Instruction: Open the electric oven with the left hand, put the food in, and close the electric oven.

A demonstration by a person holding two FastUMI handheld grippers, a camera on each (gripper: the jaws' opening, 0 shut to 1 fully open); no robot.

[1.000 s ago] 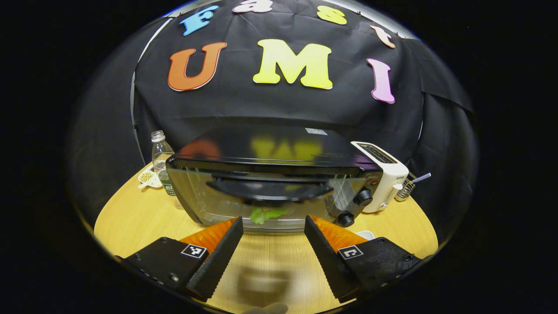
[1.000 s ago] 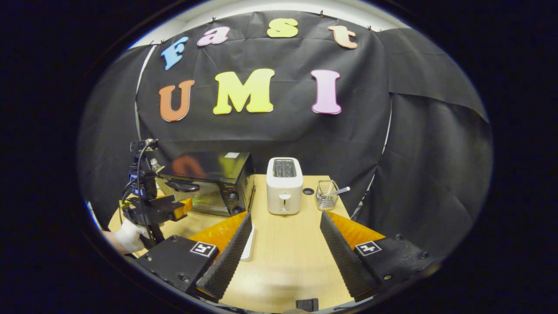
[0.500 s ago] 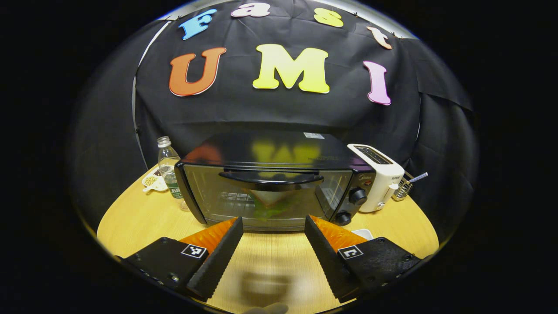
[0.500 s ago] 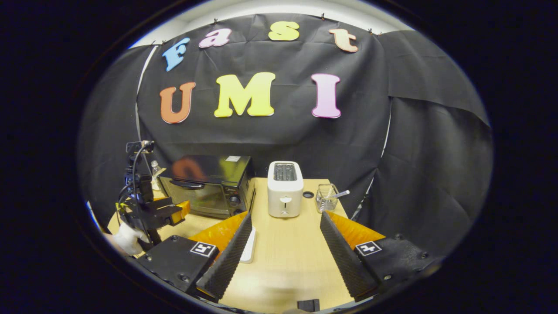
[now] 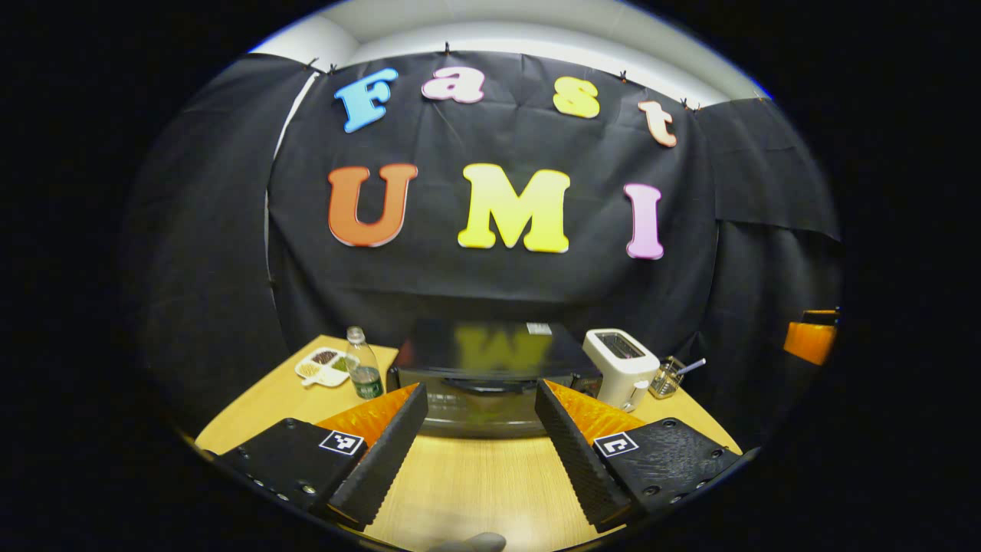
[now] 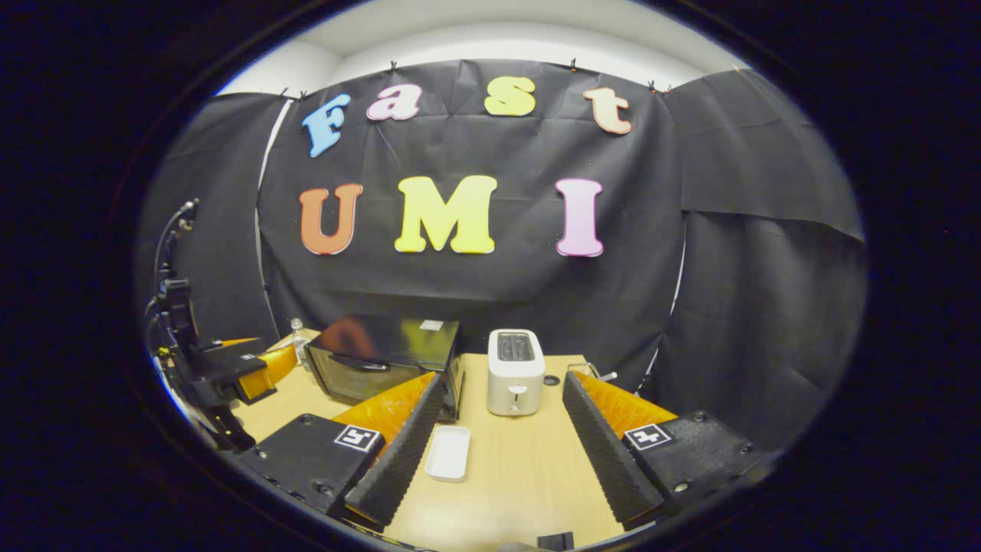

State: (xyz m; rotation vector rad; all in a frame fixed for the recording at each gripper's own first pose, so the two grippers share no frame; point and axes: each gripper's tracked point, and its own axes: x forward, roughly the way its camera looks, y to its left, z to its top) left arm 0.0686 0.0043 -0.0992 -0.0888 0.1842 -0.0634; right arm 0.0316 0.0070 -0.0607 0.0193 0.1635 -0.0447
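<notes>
Left gripper view looks along the left tongs [image 5: 479,445], spread wide and holding nothing, toward the electric oven [image 5: 490,379], which sits on the counter [image 5: 475,491] with its door shut. The food is probably inside (I cannot make it out through the glass). The right tongs [image 6: 494,448] are also wide and empty, above a bare white tray [image 6: 449,452] near the toaster [image 6: 516,372]. With both tongs well apart from the oven, the task looks done
</notes>
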